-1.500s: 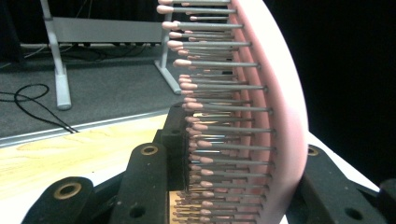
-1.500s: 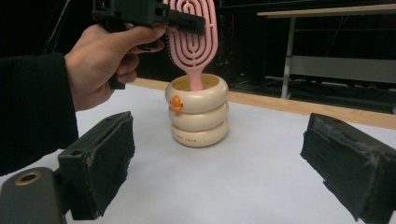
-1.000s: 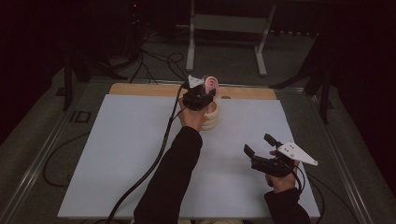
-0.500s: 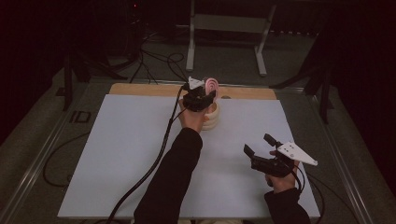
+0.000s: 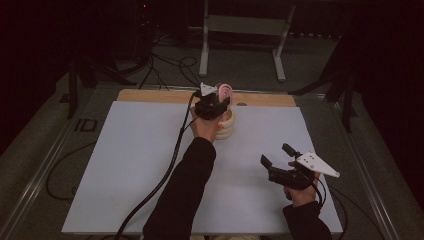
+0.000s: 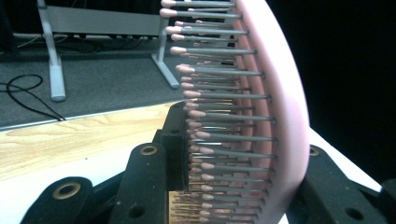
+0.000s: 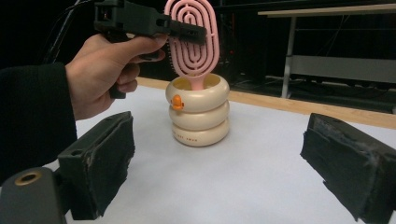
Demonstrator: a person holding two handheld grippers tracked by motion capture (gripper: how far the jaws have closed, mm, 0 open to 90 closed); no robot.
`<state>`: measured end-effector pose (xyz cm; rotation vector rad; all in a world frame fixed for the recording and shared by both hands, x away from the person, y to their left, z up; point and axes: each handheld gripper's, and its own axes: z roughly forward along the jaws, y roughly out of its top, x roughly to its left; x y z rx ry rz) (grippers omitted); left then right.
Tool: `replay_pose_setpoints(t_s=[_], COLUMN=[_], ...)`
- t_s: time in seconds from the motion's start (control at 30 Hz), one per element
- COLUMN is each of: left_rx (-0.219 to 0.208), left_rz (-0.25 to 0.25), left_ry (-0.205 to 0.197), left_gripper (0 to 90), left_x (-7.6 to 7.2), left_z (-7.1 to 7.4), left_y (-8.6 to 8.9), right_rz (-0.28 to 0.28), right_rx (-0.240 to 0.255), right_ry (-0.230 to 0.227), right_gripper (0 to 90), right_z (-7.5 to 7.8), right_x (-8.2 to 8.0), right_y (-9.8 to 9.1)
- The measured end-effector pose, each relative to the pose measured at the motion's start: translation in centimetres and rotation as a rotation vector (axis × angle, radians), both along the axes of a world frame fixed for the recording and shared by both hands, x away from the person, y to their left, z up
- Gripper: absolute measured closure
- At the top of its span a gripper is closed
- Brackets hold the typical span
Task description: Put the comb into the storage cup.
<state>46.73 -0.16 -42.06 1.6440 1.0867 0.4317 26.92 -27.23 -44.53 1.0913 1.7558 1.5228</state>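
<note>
A pink oval hairbrush (image 5: 226, 91) stands upright with its handle down in a cream holder (image 5: 226, 127) made of three stacked rings, which has a small orange mark on its front (image 7: 177, 102). My left gripper (image 5: 221, 101) is shut on the brush head (image 7: 191, 37), coming in level from the left in the right gripper view. In the left gripper view the bristles (image 6: 219, 116) and pink back (image 6: 285, 116) sit between my jaws. My right gripper (image 5: 275, 154) rests open near the front right of the white sheet, pointing at the holder (image 7: 199, 112), with nothing between its pads (image 7: 107, 158).
The white sheet (image 5: 125, 165) covers the table, with a wooden strip (image 5: 150, 95) along its far edge. A grey metal stand (image 5: 240, 25) and loose cables (image 5: 160, 65) lie on the floor beyond. The left gripper's cable (image 5: 165, 175) trails along the forearm.
</note>
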Motion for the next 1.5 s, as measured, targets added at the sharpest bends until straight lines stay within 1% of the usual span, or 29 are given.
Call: replay_pose_setpoints(t_s=[0.23, 0.27, 0.37, 0.57, 0.93, 1.5], left_rx=[-0.001, 0.009, 0.013, 0.009, 0.02, 0.017], left_rz=[-0.001, -0.003, -0.004, -0.001, -0.001, 0.012], left_ry=[0.001, 0.001, 0.002, 0.002, 0.005, 0.011], left_gripper=[64.1, 64.1, 63.2, 62.2, 60.8, 57.5], left_x=[0.1, 0.1, 0.1, 0.1, 0.2, 0.3], left_z=[0.0, 0.0, 0.0, -0.1, -0.1, -0.3], left_y=[0.1, 0.2, 0.3, 0.5, 0.9, 1.4], right_rz=[0.0, 0.0, 0.0, 0.0, 0.001, 0.0], right_rx=[0.001, 0.001, -0.001, -0.004, -0.003, -0.004], right_ry=[0.0, 0.0, 0.002, 0.003, 0.004, 0.004], right_gripper=[8.7, 8.7, 8.7, 8.7, 8.7, 8.8], right_z=[0.0, 0.0, 0.0, -0.1, -0.1, -0.1], right_x=[0.0, 0.0, 0.0, 0.0, 0.1, 0.1], right_y=[0.0, 0.0, 0.0, 0.0, 0.0, 0.0])
